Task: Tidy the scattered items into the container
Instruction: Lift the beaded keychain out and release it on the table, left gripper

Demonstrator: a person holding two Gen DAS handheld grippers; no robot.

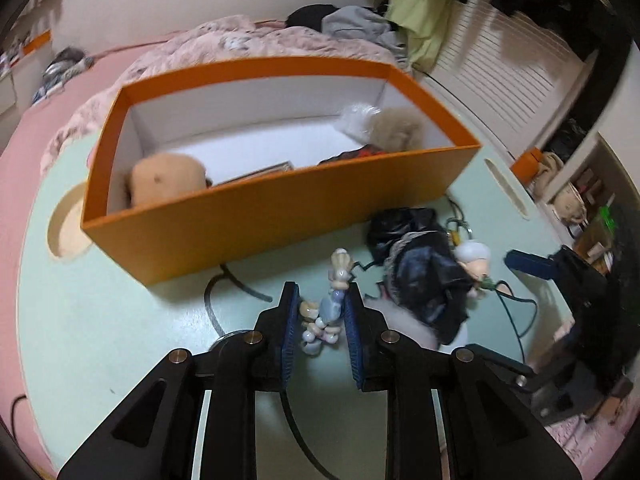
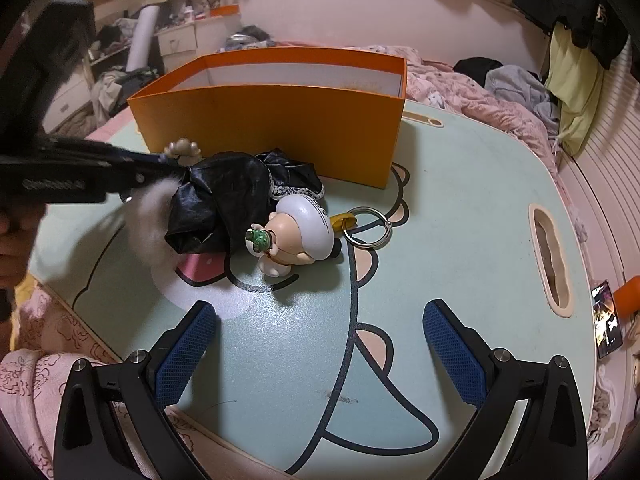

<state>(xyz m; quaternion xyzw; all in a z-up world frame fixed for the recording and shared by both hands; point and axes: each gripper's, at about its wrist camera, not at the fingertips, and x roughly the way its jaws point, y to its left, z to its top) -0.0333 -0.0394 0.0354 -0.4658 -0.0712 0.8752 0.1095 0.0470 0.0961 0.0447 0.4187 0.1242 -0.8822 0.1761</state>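
Observation:
An orange box (image 1: 256, 216) stands on the mint-green table (image 1: 120, 320), with a tan plush, a furry pom and other bits inside. My left gripper (image 1: 322, 300) is shut on a small pastel figurine (image 1: 330, 308), held in front of the box. Right of it lie a black crumpled bag (image 1: 424, 276) and a white-haired doll figure (image 1: 476, 260) on a keyring. In the right wrist view my right gripper (image 2: 320, 328) is open and empty, just short of the doll figure (image 2: 298, 232), the keyring (image 2: 368, 226) and the black bag (image 2: 224, 200). The box (image 2: 272, 128) stands behind them.
The left gripper's arm (image 2: 80, 168) reaches in from the left in the right wrist view. A pink quilt and clothes (image 1: 260, 36) lie on the bed behind the table. A handle slot (image 2: 550, 256) is cut in the table's right end. A phone (image 2: 608, 320) lies at the far right.

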